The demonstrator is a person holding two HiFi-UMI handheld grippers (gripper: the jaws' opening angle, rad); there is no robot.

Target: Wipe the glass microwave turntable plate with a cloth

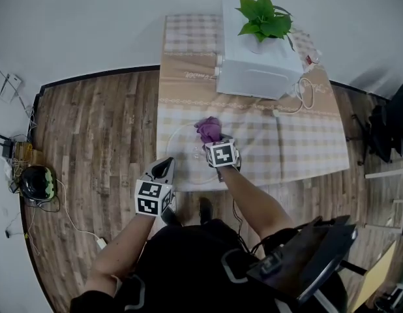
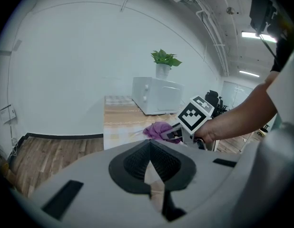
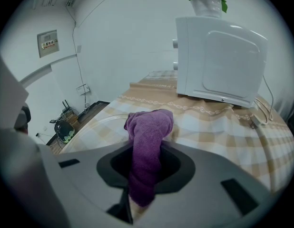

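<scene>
The right gripper (image 3: 144,175) is clamping a purple cloth (image 3: 148,141) over the round glass plate (image 1: 179,155). The left gripper (image 2: 149,175) is hovering closed beside the checked surface (image 1: 299,142)

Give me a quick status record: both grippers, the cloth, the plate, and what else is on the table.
left gripper: shut, empty, at the table's near edge, off the plate
right gripper: shut on purple cloth, over the plate
glass plate: flat on checked tablecloth, in front of microwave
cloth-to-plate contact: cannot tell
also on table: white microwave, potted plant on top
</scene>
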